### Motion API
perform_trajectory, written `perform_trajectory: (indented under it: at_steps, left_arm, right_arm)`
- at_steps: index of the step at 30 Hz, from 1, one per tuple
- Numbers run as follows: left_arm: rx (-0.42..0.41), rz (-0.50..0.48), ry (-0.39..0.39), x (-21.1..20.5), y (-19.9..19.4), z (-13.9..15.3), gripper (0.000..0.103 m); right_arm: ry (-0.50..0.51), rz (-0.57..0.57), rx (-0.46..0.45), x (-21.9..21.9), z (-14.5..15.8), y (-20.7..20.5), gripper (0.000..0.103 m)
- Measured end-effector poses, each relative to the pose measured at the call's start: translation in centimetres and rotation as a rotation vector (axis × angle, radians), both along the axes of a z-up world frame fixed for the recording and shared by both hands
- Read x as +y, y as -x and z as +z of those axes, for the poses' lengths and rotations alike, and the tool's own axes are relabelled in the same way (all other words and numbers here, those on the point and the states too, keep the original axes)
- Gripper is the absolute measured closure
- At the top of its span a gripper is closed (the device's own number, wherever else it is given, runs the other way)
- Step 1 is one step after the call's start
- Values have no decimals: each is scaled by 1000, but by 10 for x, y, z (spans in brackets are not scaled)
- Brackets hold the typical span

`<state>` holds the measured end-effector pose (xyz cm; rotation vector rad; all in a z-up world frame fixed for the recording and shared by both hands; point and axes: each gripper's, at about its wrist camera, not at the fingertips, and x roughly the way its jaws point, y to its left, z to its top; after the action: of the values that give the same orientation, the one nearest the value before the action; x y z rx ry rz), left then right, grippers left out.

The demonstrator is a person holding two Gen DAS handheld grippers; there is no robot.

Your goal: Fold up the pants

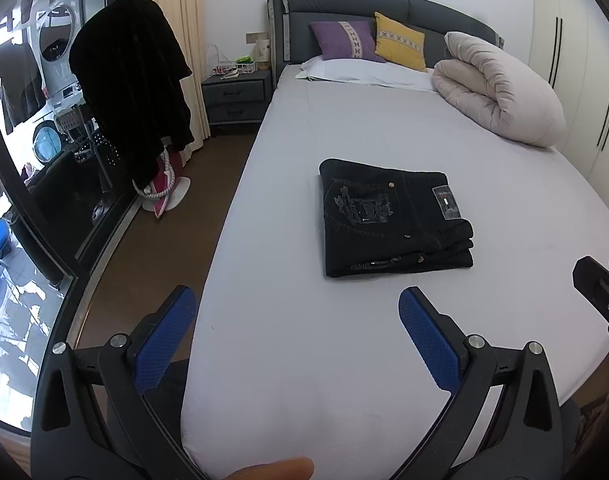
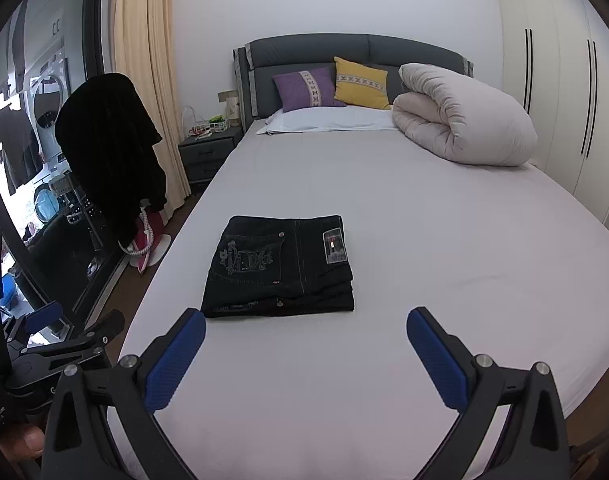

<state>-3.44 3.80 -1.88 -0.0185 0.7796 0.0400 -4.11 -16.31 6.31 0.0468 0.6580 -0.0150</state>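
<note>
1. A pair of black denim pants (image 1: 396,222) lies folded into a compact rectangle on the pale grey bedsheet (image 1: 344,360), roughly mid-bed, with an embroidered back pocket and a waistband patch facing up.
2. The left gripper (image 1: 297,322), black with blue textured pads, has its fingers spread wide and holds nothing; it hangs over the near edge of the bed, apart from the pants.
3. The right gripper (image 2: 306,340) is likewise spread wide and empty, just short of the pants.
4. A rolled cream duvet (image 2: 464,120) sits near the headboard, beside a purple cushion (image 2: 304,88) and a yellow cushion (image 2: 362,82).
</note>
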Motion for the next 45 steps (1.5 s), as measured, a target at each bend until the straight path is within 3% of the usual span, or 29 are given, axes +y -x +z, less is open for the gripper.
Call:
perform_trajectory:
  at_steps: [45]
  left_arm:
    - [14, 6, -1, -5, 1, -10, 0]
  right_arm:
    - [-4, 15, 32, 3, -13, -4, 0]
